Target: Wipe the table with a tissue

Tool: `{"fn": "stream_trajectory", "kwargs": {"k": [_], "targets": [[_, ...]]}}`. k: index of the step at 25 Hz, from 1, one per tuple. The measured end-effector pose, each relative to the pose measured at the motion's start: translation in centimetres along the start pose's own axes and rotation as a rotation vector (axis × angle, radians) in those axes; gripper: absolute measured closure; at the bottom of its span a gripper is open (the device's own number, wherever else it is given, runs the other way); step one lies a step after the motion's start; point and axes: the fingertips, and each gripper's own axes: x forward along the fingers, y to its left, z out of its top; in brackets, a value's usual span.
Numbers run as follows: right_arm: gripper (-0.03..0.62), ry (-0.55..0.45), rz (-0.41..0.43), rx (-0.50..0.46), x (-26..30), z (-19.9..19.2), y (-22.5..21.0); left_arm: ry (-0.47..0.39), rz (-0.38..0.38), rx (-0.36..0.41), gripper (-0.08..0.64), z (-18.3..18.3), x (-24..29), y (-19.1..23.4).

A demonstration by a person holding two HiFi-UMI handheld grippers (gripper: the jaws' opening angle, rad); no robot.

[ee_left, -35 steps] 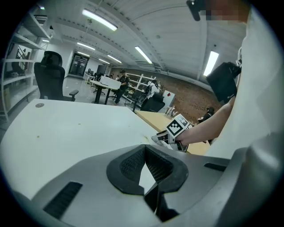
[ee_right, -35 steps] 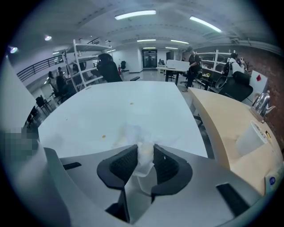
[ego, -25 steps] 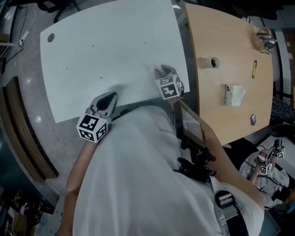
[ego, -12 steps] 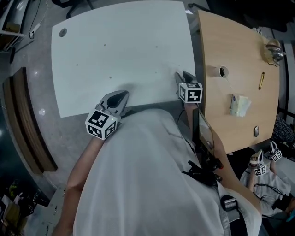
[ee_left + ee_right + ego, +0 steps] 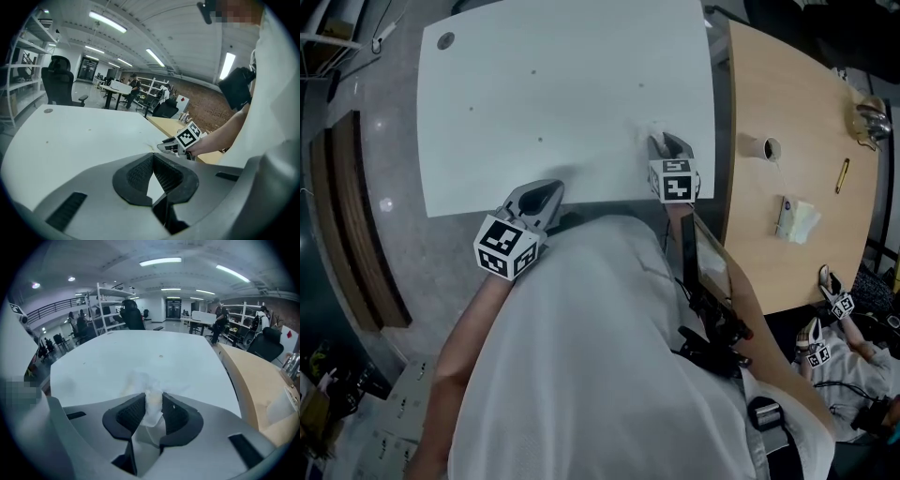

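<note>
Tissue (image 5: 152, 405) pinched in right tool (image 5: 664, 142), swept back leftward on table (image 5: 562, 84); left tool (image 5: 547, 191) closed.

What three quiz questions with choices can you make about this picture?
1. Where is the tissue? A) on the floor B) in the right hand-held gripper C) on a chair
2. What colour is the table under it? A) white B) red C) black
3. The left hand-held gripper is: A) holding a cup B) holding a pen C) empty

Answers: B, its jaws pinch the tissue; A, the top is plain white; C, nothing sits between its jaws.
</note>
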Motion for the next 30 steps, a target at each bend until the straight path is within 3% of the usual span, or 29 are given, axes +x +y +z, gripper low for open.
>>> {"fn": "stream_trajectory", "kwargs": {"k": [8, 12, 14, 17, 26, 30], "targets": [[0.482, 0.03, 0.211, -0.209, 1.4, 1.5, 9.2, 0.005, 0.014, -0.002, 0.554, -0.4, -0.8, 0.6], [0.482, 0.045, 0.393, -0.377, 0.3, 0.6, 11.1, 0.014, -0.007, 0.013, 0.554, 0.1, 0.2, 0.3], [0.482, 0.047, 0.434, -0.445, -0.6, -0.4, 10.5, 0.015, -0.017, 0.02, 0.554, 0.4, 1.0, -0.1], [0.482, 0.034, 0.376, -0.409, -1.5, -1.5, 7.1, 0.016, -0.032, 0.031, 0.554, 1.2, 1.8, -0.5], [0.481, -0.008, 0.022, -0.016, -2.0, -2.1, -10.7, 0.032, -0.046, 0.049, 0.554, 2.2, 3.8, -1.3], [0.482, -0.009, -0.073, 0.09, -1.7, -1.6, -15.0, 0.034, -0.04, 0.042, 0.554, 2.4, 4.3, -1.5]]}}
